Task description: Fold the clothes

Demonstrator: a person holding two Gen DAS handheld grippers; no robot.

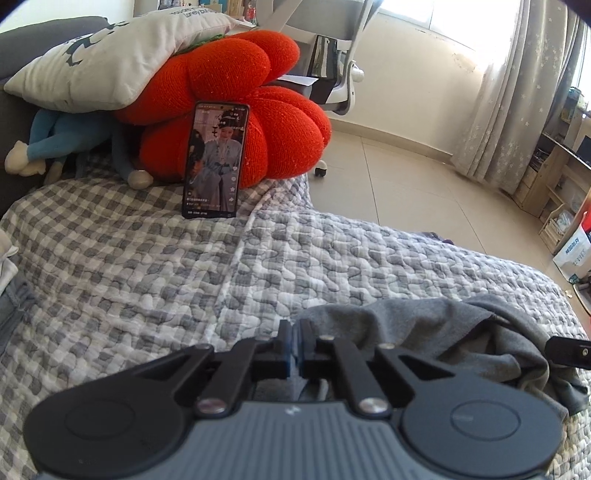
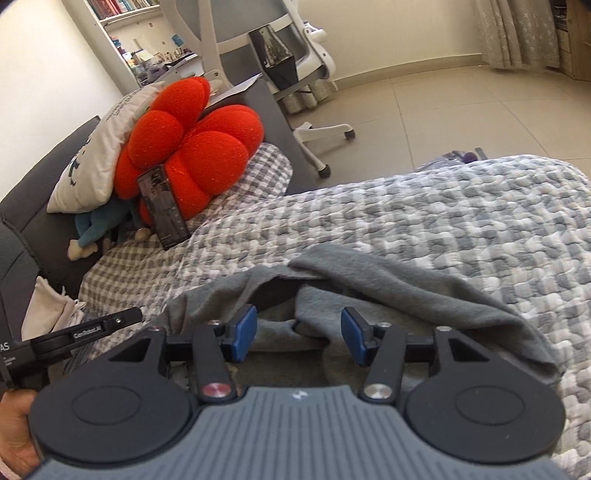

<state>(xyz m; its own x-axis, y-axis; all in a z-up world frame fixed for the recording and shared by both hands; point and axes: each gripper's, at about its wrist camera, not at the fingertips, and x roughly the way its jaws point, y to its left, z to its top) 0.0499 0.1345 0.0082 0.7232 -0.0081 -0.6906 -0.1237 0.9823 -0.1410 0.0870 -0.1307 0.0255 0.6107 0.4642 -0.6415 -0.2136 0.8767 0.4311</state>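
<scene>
Checked quilt [image 2: 443,221], one grey garment [image 2: 388,288]

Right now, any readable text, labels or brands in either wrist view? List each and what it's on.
"GenRobot.AI": on the left claw's black arm, seen in the right wrist view.
"AS": end of a cut-off label on that claw's body, at the frame edge.
"Loney": upside down on the white pillow; the rest of its print is unclear.
Phone screen captions: too small to read.
White box print: blurred.
Book spines: unreadable.

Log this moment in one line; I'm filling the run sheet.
left gripper: shut | right gripper: open, over garment | bed
</scene>
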